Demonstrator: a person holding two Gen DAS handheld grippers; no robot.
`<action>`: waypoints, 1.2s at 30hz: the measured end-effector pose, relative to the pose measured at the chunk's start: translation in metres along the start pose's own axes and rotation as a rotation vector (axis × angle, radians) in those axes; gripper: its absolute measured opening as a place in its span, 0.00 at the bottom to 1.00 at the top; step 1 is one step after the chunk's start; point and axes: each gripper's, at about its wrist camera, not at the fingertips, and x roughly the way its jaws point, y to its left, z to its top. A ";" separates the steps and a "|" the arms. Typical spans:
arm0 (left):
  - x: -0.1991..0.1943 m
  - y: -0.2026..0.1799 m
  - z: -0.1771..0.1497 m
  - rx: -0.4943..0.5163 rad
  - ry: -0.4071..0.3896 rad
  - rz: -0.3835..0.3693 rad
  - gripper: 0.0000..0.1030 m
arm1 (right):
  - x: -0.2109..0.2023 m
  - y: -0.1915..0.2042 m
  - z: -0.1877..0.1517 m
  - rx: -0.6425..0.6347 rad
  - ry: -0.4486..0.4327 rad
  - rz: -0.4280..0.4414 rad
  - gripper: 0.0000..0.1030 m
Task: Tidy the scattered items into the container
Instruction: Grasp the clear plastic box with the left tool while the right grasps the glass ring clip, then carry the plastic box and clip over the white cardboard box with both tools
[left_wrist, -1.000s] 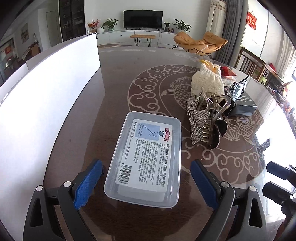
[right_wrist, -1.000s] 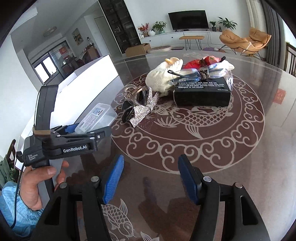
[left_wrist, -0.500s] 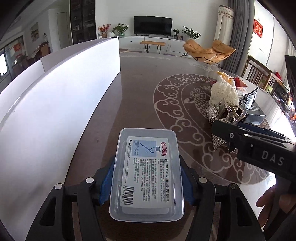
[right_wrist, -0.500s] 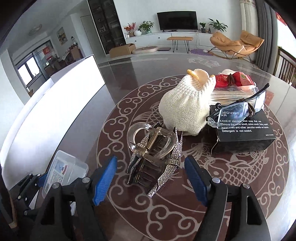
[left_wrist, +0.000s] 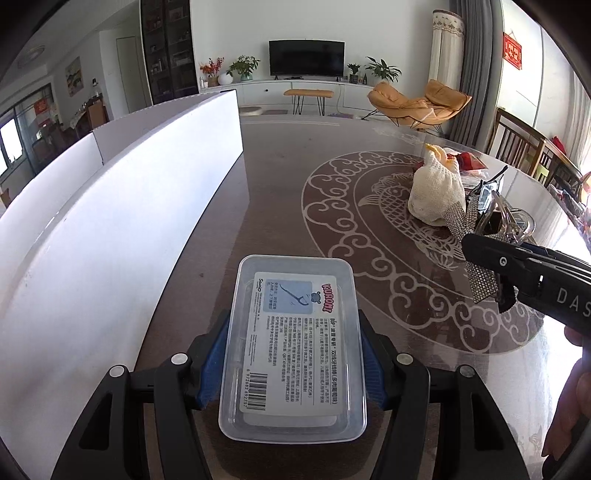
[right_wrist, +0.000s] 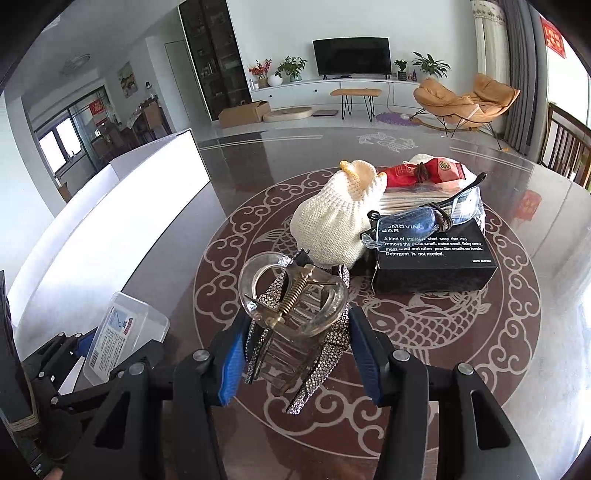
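Since a second ago the left gripper (left_wrist: 293, 363) has clamped the floss box (left_wrist: 293, 354) while the right gripper (right_wrist: 297, 356) is closing round the hair claw (right_wrist: 295, 314) (glove (right_wrist: 332, 229) at one o'clock), so both await binning.

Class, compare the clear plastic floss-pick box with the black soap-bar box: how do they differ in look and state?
The plastic floss-pick box is see-through with a white printed label; the black soap-bar box is opaque with white lettering.
The floss-pick box is clamped between the left gripper pads; the soap-bar box lies ungripped on the table.
Safety glasses rest on the soap-bar box; nothing sits on the floss-pick box.
Both are flat and rectangular.
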 end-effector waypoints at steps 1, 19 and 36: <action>-0.003 -0.002 0.001 0.005 -0.005 0.003 0.60 | -0.005 -0.001 -0.001 -0.003 -0.004 0.003 0.51; -0.112 0.135 0.096 -0.171 -0.131 -0.041 0.60 | -0.078 0.125 0.094 -0.211 -0.130 0.270 0.51; -0.001 0.302 0.059 -0.396 0.210 0.155 0.61 | 0.057 0.308 0.090 -0.396 0.160 0.361 0.69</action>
